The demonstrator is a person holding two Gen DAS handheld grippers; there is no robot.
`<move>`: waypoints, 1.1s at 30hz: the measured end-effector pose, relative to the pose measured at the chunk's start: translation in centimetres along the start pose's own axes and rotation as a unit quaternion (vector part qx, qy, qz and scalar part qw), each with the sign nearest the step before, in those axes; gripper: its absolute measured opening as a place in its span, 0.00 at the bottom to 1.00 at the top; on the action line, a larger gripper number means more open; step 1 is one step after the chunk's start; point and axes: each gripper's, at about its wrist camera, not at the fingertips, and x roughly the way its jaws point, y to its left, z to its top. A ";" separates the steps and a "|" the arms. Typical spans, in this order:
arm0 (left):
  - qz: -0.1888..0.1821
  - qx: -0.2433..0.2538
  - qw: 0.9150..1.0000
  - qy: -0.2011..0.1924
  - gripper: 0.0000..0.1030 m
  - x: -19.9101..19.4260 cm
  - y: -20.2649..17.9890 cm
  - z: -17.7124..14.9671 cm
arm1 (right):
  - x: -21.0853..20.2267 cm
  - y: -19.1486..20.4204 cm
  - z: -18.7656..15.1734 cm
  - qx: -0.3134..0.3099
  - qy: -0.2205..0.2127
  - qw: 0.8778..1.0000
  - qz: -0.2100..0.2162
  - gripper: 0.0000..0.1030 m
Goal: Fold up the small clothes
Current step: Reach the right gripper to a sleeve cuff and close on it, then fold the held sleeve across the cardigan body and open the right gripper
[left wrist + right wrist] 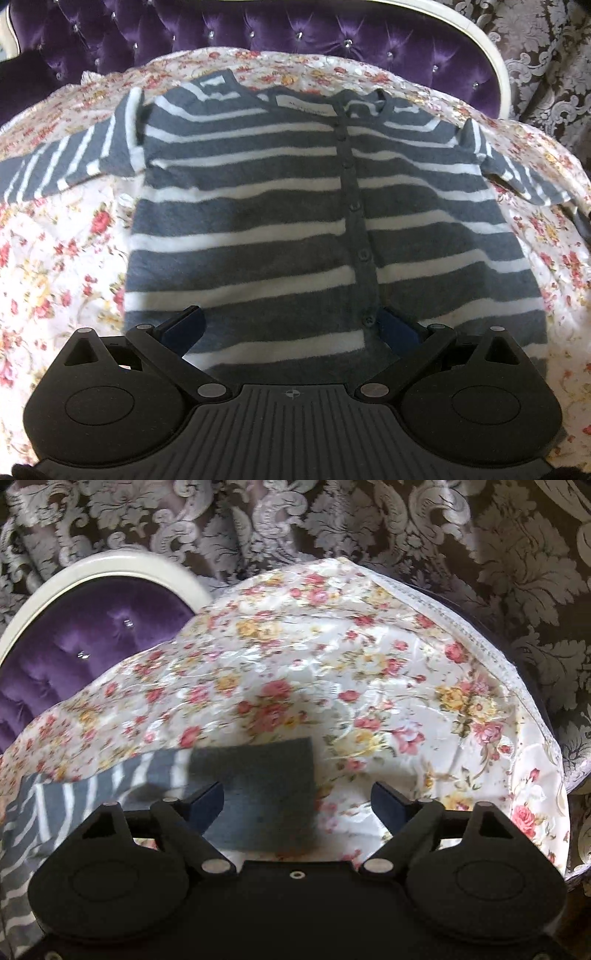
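Floral satin, white with red and yellow roses, covers the bedspread [66,258] that fills most of both views. Behind it, across the top of the left view, runs a purple tufted headboard [258,29]. A grey-and-white striped cardigan [258,221] lies flat at the centre of the left view, buttoned, sleeves spread to either side. Its plain grey cuff [255,786] sits at the lower centre of the right view. The left gripper [291,328] hovers over the hem, jaws apart; the right gripper [297,801] is also spread wide, holding nothing.
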 end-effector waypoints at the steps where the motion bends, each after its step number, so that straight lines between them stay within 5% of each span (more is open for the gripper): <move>1: 0.000 -0.002 1.000 0.000 0.99 0.1 -0.1 -0.1 | 0.3 -0.2 -0.1 0.000 0.002 1.000 -0.002 0.81; 5: -0.001 -0.005 1.000 -0.011 1.00 0.3 -0.2 -0.3 | 0.8 0.0 -0.5 -0.027 -0.016 1.000 -0.004 0.77; 7: -0.001 -0.002 1.000 -0.015 1.00 0.3 -0.2 -0.4 | 0.8 0.3 -0.6 -0.044 -0.022 0.999 -0.007 0.67; 9: -0.002 0.000 1.000 -0.019 1.00 0.4 -0.2 -0.5 | 0.7 0.4 -0.5 -0.051 -0.026 0.998 0.010 0.40; 11: -0.002 0.002 1.000 -0.026 1.00 0.4 -0.3 -0.6 | 0.8 -0.1 -0.3 -0.030 -0.018 0.999 0.035 0.22; 13: -0.003 0.005 0.999 -0.032 1.00 0.4 -0.3 -0.8 | 0.8 -0.3 0.0 -0.023 -0.017 0.999 0.037 0.17; 25: -0.009 0.013 0.999 -0.036 1.00 0.5 -0.2 -0.8 | -3.4 0.1 3.1 -0.024 -0.048 0.994 0.091 0.11; 33: -0.030 0.018 0.999 -0.023 0.99 0.1 0.5 0.0 | -5.9 4.5 5.0 -0.054 -0.057 0.992 0.102 0.11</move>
